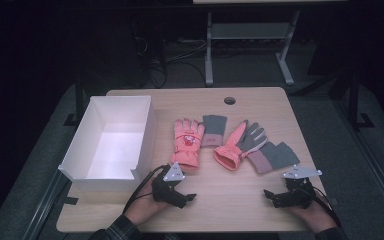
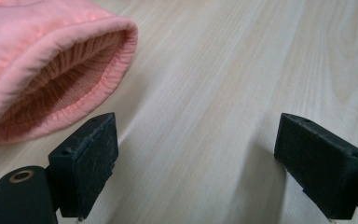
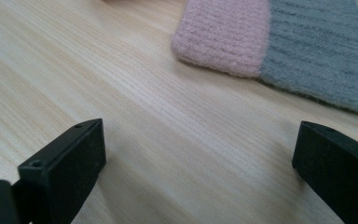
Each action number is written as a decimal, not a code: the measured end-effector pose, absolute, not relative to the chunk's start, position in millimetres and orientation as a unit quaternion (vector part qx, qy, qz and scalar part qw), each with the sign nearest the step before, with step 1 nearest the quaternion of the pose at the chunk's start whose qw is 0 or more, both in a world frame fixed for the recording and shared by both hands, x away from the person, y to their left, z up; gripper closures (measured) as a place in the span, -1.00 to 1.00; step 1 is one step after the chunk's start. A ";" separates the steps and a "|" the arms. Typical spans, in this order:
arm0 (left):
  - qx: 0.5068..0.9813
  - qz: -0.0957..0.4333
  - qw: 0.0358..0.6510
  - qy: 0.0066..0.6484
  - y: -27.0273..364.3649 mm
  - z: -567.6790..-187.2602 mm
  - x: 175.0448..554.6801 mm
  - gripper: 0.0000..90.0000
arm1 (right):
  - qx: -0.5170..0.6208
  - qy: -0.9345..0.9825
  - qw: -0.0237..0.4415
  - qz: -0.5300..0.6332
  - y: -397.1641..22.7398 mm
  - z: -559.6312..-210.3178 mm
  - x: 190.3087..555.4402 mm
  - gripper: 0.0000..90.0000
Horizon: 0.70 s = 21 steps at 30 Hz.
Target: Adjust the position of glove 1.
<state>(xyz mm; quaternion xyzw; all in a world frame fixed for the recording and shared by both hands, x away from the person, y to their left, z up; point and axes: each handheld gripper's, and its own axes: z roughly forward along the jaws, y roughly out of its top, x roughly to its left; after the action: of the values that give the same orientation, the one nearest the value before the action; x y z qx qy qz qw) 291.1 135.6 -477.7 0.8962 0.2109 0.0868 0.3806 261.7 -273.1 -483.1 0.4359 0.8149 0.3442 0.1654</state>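
Two pairs of gloves lie mid-table. One pink padded glove (image 1: 186,142) lies palm down, its open cuff (image 2: 51,70) just up-left of my left gripper's jaws. A second pink glove with a grey palm (image 1: 235,147) lies to its right. A grey knit glove with a pink cuff (image 1: 272,156) lies beside that one, and its cuff (image 3: 223,37) shows ahead of my right gripper. Another grey knit glove (image 1: 213,129) lies farther back. My left gripper (image 1: 186,200) (image 2: 198,140) and right gripper (image 1: 271,198) (image 3: 198,144) rest low over the bare wood, both open and holding nothing.
A white open box (image 1: 105,140) stands at the table's left, close to my left hand. The wooden table (image 1: 230,210) has a cable hole (image 1: 229,100) near its back edge. Beyond it stand desk legs and cables on a dark floor.
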 end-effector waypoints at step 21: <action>0.898 0.083 0.384 0.200 141.5 -477.8 291.6 -0.72 | 0.448 0.792 0.191 0.368 -273.1 -444.6 265.7 0.15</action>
<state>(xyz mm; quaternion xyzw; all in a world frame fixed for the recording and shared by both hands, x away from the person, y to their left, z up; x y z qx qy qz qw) 291.6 141.5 -477.8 0.8976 0.2004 0.0832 0.3836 265.7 -273.1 -444.6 0.4475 0.7924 0.3679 0.1910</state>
